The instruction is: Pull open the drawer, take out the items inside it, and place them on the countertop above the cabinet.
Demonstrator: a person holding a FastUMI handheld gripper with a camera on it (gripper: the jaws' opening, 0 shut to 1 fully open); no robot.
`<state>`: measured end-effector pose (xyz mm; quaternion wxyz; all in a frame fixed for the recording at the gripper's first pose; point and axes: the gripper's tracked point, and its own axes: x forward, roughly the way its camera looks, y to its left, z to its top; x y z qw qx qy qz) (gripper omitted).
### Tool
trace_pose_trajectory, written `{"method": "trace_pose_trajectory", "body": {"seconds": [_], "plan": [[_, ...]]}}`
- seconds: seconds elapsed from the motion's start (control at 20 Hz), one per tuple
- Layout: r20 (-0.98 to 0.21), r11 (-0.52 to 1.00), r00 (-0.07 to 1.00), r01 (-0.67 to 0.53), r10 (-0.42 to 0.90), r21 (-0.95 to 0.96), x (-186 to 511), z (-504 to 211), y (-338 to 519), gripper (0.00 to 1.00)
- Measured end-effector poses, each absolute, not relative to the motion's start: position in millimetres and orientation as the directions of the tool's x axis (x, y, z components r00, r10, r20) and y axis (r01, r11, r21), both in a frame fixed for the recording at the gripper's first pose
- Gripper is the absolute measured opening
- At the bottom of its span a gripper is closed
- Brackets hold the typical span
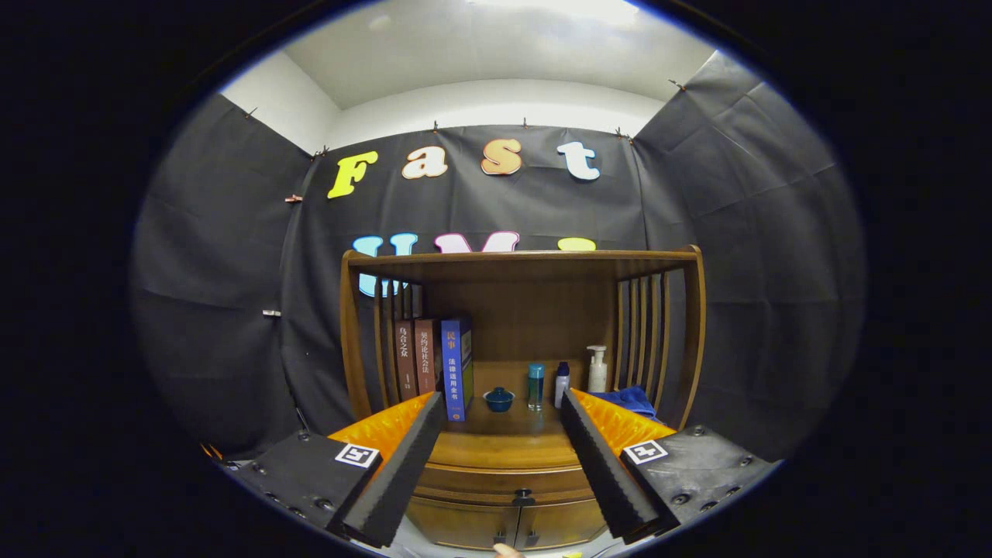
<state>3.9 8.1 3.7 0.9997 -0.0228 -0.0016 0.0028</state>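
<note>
The claw (502,403) stands wide open and empty, aimed at a wooden cabinet (521,310). Between its fingers lies the bench (504,449), with the shut drawer (504,482) and its dark knob (524,493) just below. Beyond the fingers stand three books (434,364), a small blue lidded bowl (498,399), two small bottles (547,384), a pump bottle (597,369) and a blue cloth (632,400).

My camera rode above my fingers (418,457), faced the wooden cabinet (521,310) head-on from a short way back, looked slightly down onto its countertop (508,446), drawer (504,482) front between my fingers
</note>
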Motion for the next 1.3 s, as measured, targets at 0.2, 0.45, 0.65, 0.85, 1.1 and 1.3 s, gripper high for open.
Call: {"method": "trace_pose_trajectory", "body": {"seconds": [0.2, 0.45, 0.65, 0.85, 1.1, 1.3], "plan": [[0.017, 0.998, 1.0, -0.009, 0.01, -0.059, 4, 7, 11, 0.99], [0.018, 1.0, 1.0, -0.003, 0.004, -0.029, 5, 3, 3, 0.99], [-0.009, 1.0, 1.0, -0.004, 0.004, -0.016, 13, -16, -1, 0.99], [-0.072, 1.0, 0.997, 0.006, -0.007, -0.009, 26, -47, -6, 1.0], [-0.186, 0.999, 0.982, 0.022, -0.016, 0.032, 55, -103, -12, 0.99], [-0.272, 0.999, 0.962, 0.041, -0.03, 0.035, 74, -154, -24, 0.99]]}}
